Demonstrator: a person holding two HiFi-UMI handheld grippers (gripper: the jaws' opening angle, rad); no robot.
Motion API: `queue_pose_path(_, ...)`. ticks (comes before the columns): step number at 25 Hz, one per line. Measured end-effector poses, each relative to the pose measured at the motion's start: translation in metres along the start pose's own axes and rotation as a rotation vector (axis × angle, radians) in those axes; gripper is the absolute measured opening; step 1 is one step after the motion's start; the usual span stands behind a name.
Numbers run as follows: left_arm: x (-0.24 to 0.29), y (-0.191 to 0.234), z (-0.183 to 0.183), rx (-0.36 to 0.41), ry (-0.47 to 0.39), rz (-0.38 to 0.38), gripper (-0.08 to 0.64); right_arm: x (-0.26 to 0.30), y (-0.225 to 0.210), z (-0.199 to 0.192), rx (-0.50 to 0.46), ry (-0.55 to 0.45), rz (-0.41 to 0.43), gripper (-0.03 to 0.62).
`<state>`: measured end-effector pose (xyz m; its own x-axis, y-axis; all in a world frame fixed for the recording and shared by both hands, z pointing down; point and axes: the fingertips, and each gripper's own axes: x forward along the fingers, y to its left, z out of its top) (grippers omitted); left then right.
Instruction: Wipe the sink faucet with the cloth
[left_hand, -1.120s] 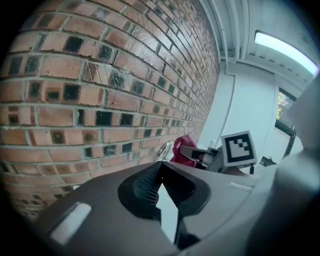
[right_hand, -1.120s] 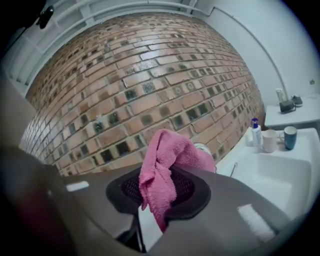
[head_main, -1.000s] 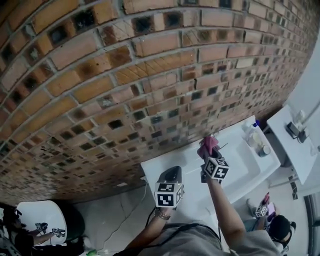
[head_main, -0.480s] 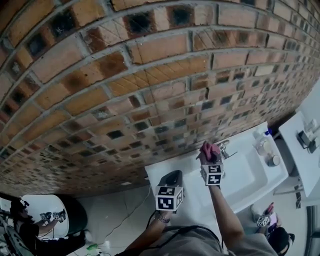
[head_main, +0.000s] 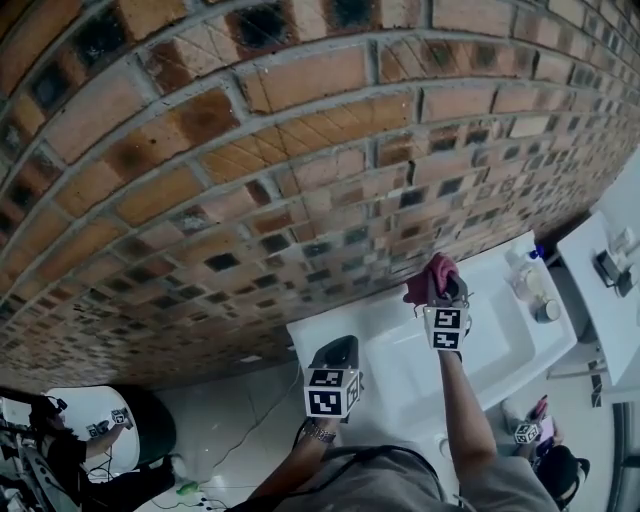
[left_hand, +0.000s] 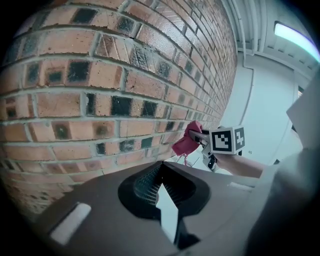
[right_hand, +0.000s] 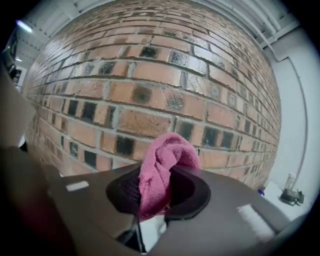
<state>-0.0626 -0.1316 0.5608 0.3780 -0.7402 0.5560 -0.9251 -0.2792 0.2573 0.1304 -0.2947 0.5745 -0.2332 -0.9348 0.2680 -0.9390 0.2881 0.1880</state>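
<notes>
Right gripper (right_hand: 157, 192) pinching pink cloth (right_hand: 162, 167), raised at faucet (head_main: 459, 292) by brick wall (head_main: 300, 150). Left gripper (left_hand: 161, 182) pressed together, empty, hanging over sink (head_main: 500, 345). Wipe looks underway; contact unclear, finish not judged yet.

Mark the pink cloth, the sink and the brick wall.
pink cloth (right_hand: 169, 152), right gripper view, top of the bunched fold
sink (head_main: 395, 350), head view, bare white surface
brick wall (head_main: 300, 85), head view, face of one brick
</notes>
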Motion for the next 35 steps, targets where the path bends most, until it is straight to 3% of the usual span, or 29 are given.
queue_pose_path(9,-0.009,0.018,0.001,-0.016,-0.009,0.032,0.017,0.013,-0.058,-0.008,0.174,0.021,-0.193,0.081)
queue_pose_path(14,-0.006,0.019,-0.004,-0.02,0.006,0.03,0.017,0.021,-0.098,-0.033,0.341,0.059,-0.252,0.081)
queue_pose_path(17,-0.004,0.016,-0.005,-0.018,0.007,0.023,0.017,0.024,-0.118,-0.077,0.411,0.201,-0.287,0.078)
queue_pose_path(20,-0.002,0.013,-0.006,-0.017,0.013,0.016,0.017,0.026,-0.102,-0.143,0.457,0.388,-0.216,0.077)
queue_pose_path(23,0.004,0.009,-0.004,-0.007,0.016,0.007,0.017,0.02,-0.058,-0.17,0.351,0.472,-0.098,0.075)
queue_pose_path(26,0.009,0.003,-0.002,0.004,0.021,-0.004,0.017,0.015,0.005,-0.16,0.215,0.455,0.129,0.078)
queue_pose_path(27,0.01,0.001,-0.002,0.008,0.023,-0.007,0.017,0.013,0.014,-0.145,0.154,0.404,0.142,0.08)
queue_pose_path(30,0.012,-0.002,-0.003,0.019,0.031,-0.015,0.017,0.014,-0.002,-0.104,-0.031,0.242,0.01,0.081)
queue_pose_path(32,0.013,-0.002,-0.005,0.024,0.038,-0.014,0.017,0.024,-0.013,-0.097,-0.172,0.212,-0.038,0.081)
queue_pose_path(35,0.011,-0.001,-0.011,0.026,0.05,-0.008,0.017,0.033,-0.011,-0.108,-0.379,0.234,-0.025,0.08)
